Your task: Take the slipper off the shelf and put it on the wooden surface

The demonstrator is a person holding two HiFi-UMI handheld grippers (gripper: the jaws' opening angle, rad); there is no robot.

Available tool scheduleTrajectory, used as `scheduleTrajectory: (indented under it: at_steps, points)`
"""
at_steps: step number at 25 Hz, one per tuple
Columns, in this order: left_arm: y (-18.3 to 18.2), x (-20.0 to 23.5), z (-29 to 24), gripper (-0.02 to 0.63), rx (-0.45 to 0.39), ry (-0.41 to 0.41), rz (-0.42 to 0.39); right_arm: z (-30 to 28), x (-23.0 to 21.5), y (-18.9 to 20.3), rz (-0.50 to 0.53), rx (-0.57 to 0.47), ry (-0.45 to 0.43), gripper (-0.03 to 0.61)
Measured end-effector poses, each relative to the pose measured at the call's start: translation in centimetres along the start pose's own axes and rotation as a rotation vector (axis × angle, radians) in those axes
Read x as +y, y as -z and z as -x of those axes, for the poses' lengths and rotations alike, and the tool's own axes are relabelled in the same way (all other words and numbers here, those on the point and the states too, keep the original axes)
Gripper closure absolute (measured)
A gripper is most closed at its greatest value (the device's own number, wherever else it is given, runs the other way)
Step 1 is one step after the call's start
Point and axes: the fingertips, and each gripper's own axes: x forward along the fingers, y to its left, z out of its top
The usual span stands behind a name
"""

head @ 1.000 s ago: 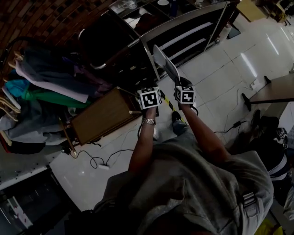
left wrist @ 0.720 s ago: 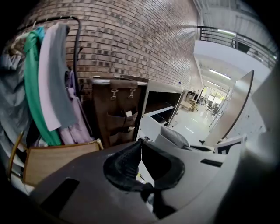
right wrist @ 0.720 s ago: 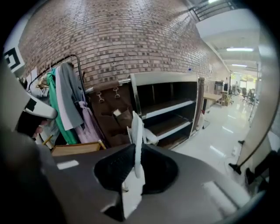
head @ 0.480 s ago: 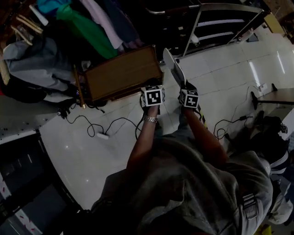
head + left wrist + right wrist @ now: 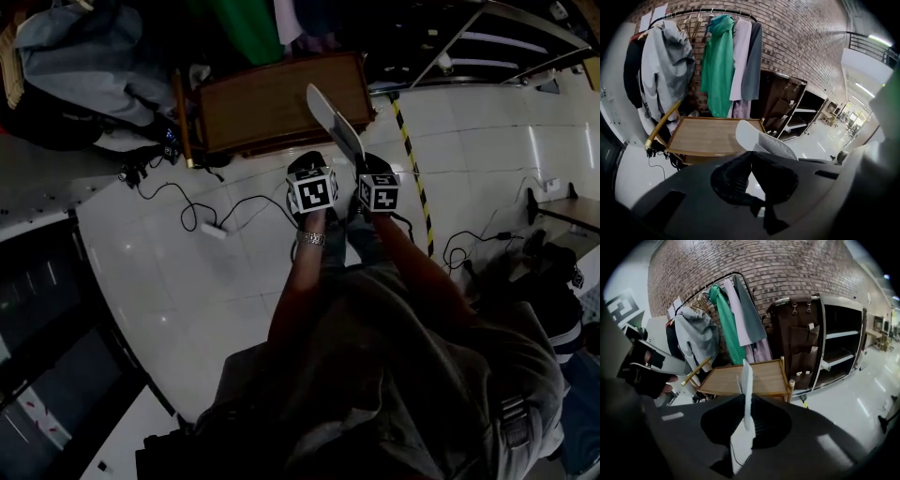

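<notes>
- We hold the slipper (image 5: 335, 125) in the right gripper (image 5: 364, 173); in the right gripper view the fingers (image 5: 769, 422) are closed narrow on the thin pale sole (image 5: 746, 390), which stands edge-on between them and rises above their tips
- The slipper is up in the air, clear of the shelf unit (image 5: 839, 343) and not lying on the wood; from the head view its far end overlaps the near right edge of the wooden tabletop (image 5: 272, 108), while its held end is over the white floor (image 5: 187, 281)
- The left gripper (image 5: 307, 164) sits just beside the right one, to its left; in its own view the fingers (image 5: 729, 180) are pressed together at the tips with nothing between them; the grey-and-white slipper (image 5: 764, 140) shows just beyond them, in front of the tabletop (image 5: 705, 136)
- Behind the tabletop hangs a clothes rail against a brick wall (image 5: 797, 42), with a green garment (image 5: 717, 70) and a grey jacket (image 5: 665, 65) among the clothes
- The dark shelf unit stands to the right of the tabletop (image 5: 764, 376); its shelves look bare from the right gripper view
- On the floor lie a cable with a white power strip (image 5: 214, 230), and a strip of yellow-and-black tape (image 5: 413, 178) runs past the right gripper
</notes>
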Motion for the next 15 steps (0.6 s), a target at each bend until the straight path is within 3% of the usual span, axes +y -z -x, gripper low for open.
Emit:
scheduleTrajectory:
  at_steps: [4,10,13,15]
  points:
    - [4.7,1.2,-2.1,0.607,0.090,0.003,0.057,-0.6,2.2,5.4,0.030,0.085,-0.068,0.545]
    - [8.1,2.7,-5.2,0.609,0.075,-0.009,0.119,-2.0,1.8,15.4,0.121,0.251,-0.145,0.545]
    - [9.7,3.7,-5.9,0.609,0.105,-0.021,0.120,-3.7,-0.1,18.2,0.018,0.277,-0.133,0.545]
    - [10.3,4.2,-6.9,0.609,0.110,-0.033,0.122,-6.3,-2.4,18.1,-0.066,0.237,-0.096,0.545]
